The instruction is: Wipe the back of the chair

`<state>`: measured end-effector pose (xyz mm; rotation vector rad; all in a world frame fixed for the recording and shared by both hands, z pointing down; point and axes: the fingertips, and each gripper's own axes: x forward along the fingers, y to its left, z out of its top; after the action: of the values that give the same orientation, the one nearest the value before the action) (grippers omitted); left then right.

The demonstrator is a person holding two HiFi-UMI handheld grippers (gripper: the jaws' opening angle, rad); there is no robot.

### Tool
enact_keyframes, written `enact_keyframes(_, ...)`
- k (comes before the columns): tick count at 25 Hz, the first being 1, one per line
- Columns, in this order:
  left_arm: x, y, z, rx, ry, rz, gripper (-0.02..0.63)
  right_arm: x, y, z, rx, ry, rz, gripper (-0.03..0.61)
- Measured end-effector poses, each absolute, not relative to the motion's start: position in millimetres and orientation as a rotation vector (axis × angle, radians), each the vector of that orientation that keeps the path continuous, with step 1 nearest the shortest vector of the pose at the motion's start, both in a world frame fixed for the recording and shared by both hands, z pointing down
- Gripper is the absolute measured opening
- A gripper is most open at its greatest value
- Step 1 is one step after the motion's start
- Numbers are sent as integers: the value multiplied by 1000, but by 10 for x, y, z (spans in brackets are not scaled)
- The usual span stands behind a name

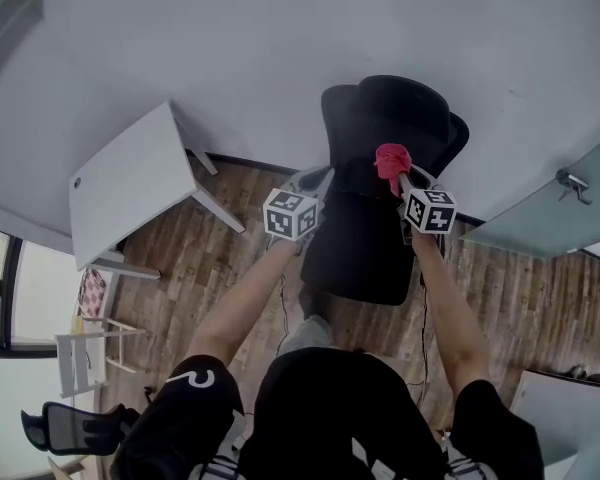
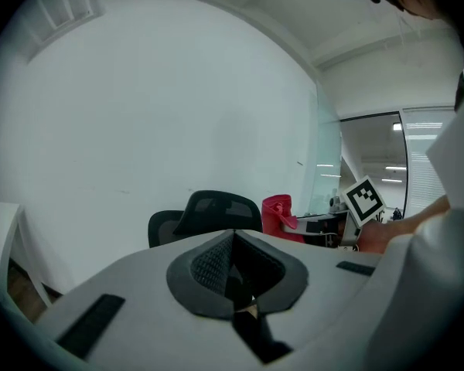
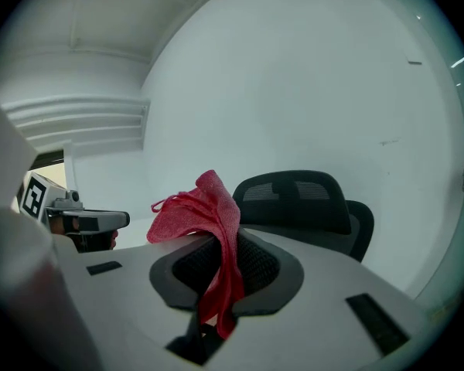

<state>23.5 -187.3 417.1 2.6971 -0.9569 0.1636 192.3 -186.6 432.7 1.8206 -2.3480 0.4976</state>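
Left gripper [image 1: 318, 180]: jaws together, nothing held, beside chair [image 1: 365, 248]. Chair stands by wall, ahead of us. Cloth [image 1: 391, 159] near backrest top, pinched tight in right gripper [image 1: 402, 180]. We press cloth flat, sweep down in overlapping strokes; left steadies chair.

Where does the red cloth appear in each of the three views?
Head view: right of centre, the red cloth at the tip of the right gripper, against the black office chair.
Left gripper view: right of centre, red cloth beside the chair's headrest.
Right gripper view: centre, red cloth clamped between the fingers, left of the chair.
Shared landmark: the chair's headrest.
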Motion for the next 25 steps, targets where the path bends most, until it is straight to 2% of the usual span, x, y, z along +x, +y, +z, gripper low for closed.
enact_keyframes(10,-136,-2669,4297,2695,-895,170,26,1551,-2811,4422,1916,-2244,487,69)
enact_keyframes(25,-298,-3156,4471,2646,-955,204,25,1526,-3731,4812,1844,-2218,529,69)
